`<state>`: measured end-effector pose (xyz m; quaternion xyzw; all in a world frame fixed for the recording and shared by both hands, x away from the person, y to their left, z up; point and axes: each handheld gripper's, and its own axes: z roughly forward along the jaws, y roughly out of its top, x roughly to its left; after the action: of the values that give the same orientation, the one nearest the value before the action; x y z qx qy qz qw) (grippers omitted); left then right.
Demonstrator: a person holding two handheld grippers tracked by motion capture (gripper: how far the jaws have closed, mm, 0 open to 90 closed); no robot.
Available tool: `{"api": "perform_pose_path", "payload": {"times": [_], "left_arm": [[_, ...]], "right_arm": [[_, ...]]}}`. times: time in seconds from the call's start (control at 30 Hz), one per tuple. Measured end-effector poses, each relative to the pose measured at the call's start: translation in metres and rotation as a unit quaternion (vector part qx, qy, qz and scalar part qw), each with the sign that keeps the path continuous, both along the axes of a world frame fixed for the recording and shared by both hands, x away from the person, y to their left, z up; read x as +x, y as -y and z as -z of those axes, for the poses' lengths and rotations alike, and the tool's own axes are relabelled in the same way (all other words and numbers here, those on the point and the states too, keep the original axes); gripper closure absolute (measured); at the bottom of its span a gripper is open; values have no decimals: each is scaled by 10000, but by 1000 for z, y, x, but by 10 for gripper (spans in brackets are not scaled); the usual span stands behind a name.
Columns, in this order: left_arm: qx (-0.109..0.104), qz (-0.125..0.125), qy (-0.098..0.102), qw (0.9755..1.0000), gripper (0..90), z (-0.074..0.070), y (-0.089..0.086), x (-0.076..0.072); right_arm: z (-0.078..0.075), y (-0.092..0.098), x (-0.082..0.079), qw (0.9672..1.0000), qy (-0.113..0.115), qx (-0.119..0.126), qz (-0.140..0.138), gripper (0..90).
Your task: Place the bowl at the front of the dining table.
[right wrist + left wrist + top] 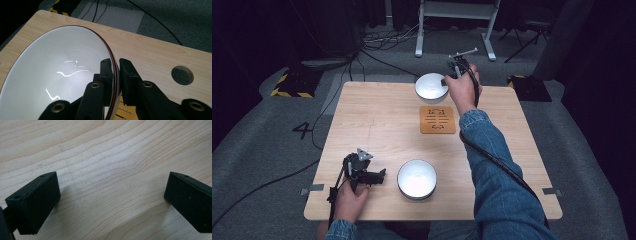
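near edge of the desk (377, 115): left gripper (371, 176) rests low on the wood, jaws spread wide, holding nothing. just right of it sits a white bowl (417, 179), untouched. mid-desk: a square cork coaster (437, 119). far edge: right gripper (115, 75) has its jaws pinched on the brown-trimmed rim of the far bowl (57, 72), one inside, one outside. judgement: glazed ceramic, stiff, slick, breakable, fairly heavy for a rim pinch. a one-sided hold may let it swing; lift slowly and level.
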<state>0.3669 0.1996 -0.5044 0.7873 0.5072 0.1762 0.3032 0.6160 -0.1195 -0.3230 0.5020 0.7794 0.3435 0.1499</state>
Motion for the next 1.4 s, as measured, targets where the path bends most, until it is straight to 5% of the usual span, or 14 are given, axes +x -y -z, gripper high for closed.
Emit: {"api": "perform_pose_path", "payload": {"times": [0.13, 0.23, 0.33, 0.9, 1.4], "left_arm": [[0, -3, 4, 10000, 4, 0, 0, 0], [2, -4, 3, 10000, 4, 0, 0, 0], [-1, -4, 0, 10000, 4, 0, 0, 0], [5, 6, -13, 10000, 4, 0, 0, 0], [2, 1, -6, 10000, 4, 0, 0, 0]], "right_arm": [[7, 5, 4, 10000, -15, -17, 84, 817], [19, 13, 10, 9995, -90, 284, 68, 818], [23, 14, 11, 9995, -89, 297, 84, 817], [69, 11, 18, 9995, -280, -12, 122, 817], [103, 18, 20, 9987, -460, -51, 211, 817]]}}
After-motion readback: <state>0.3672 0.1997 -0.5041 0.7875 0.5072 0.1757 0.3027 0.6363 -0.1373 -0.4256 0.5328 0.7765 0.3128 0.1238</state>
